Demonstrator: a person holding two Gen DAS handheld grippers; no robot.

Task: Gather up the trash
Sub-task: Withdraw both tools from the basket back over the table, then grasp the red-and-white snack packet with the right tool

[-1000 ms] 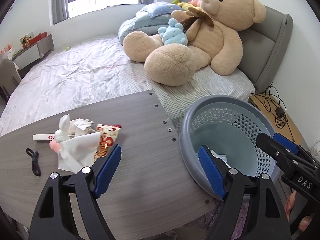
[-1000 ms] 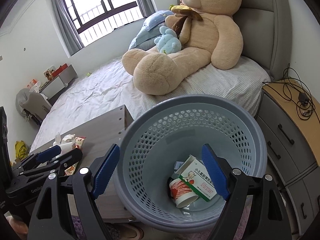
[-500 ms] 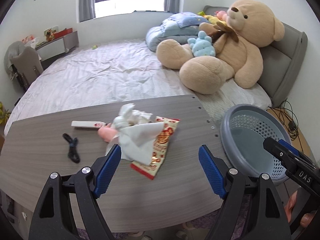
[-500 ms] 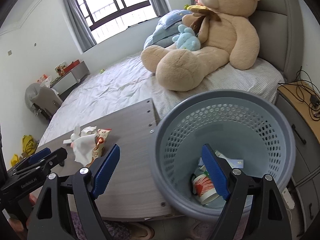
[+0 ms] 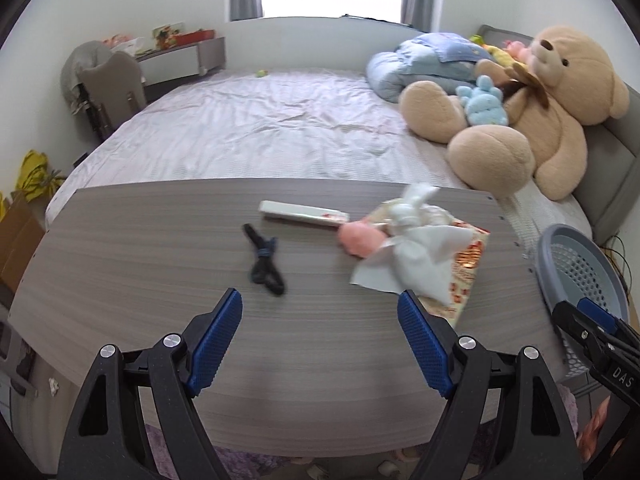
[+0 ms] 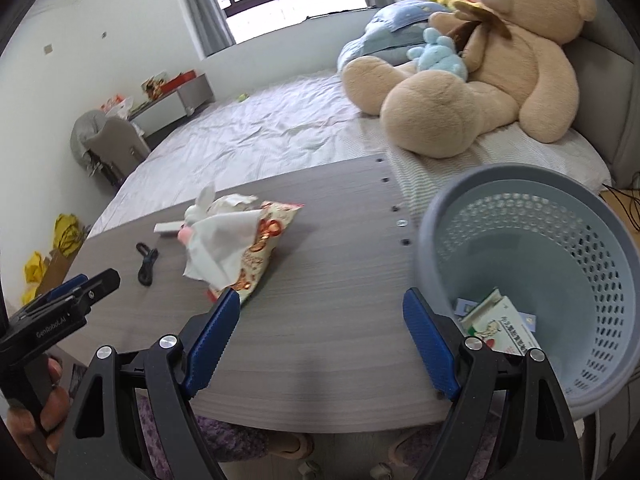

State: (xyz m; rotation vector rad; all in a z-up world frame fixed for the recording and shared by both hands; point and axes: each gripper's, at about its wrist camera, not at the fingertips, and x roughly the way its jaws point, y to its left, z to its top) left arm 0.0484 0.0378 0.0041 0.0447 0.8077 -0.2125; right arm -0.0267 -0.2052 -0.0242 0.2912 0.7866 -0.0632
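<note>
A pile of trash lies on the grey wooden table (image 5: 160,240): a crumpled white tissue (image 5: 416,256) over a pink lump (image 5: 358,238) and a red-and-white snack wrapper (image 5: 466,276), with a flat white packet (image 5: 300,213) behind. A black hair tie (image 5: 262,262) lies just ahead of my left gripper (image 5: 320,304), which is open and empty above the table's near part. My right gripper (image 6: 320,300) is also open and empty, between the wrapper (image 6: 264,240) and the grey-blue basket (image 6: 520,176). A medicine box (image 6: 500,328) lies inside the basket.
The basket (image 5: 576,264) stands off the table's right end. Behind the table is a bed (image 5: 260,128) with a big teddy bear (image 5: 520,128) and a blue pillow (image 5: 424,60). A grey chair (image 5: 108,84) stands at the far left.
Both grippers have swung left, away from the basket and over the table. The trash pile now sits right of centre in the left wrist view. Both jaws stayed open.
</note>
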